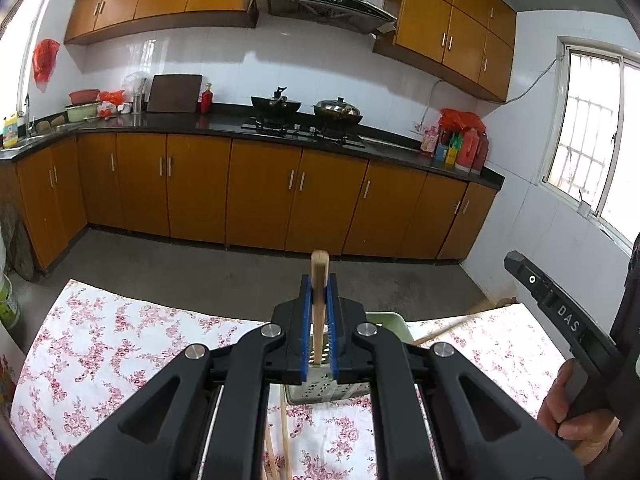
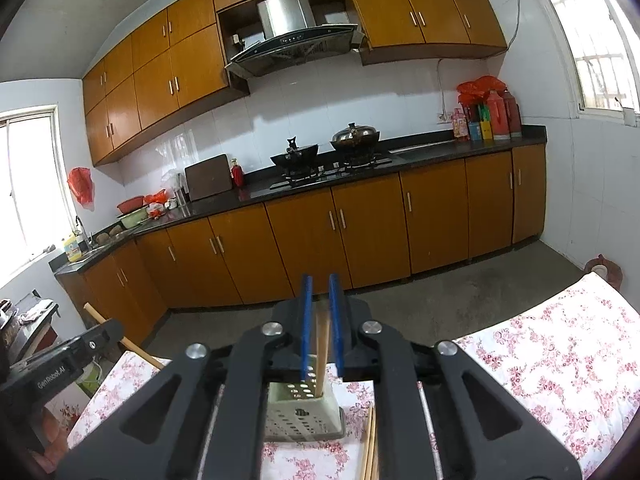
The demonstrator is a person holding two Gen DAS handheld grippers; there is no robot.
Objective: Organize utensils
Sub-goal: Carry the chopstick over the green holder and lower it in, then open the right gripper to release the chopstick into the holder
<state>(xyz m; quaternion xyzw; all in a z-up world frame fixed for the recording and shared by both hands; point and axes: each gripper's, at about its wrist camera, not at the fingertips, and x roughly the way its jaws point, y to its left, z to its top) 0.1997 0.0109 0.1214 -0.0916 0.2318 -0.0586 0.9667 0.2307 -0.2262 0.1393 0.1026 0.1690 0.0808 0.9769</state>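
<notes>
My left gripper is shut on a wooden utensil handle that stands upright with its lower end inside the pale green perforated holder on the flowered tablecloth. My right gripper hangs over the same holder; a blurred wooden stick stands between its blue pads, lower end in the holder, and whether the pads touch it is unclear. Loose chopsticks lie on the cloth in front of the holder, also seen in the right wrist view. Another wooden stick lies to the right.
The table has a flowered cloth. The other gripper's body and the hand holding it are at the right of the left view. A long wooden handle shows at the left. Kitchen cabinets and a stove stand beyond.
</notes>
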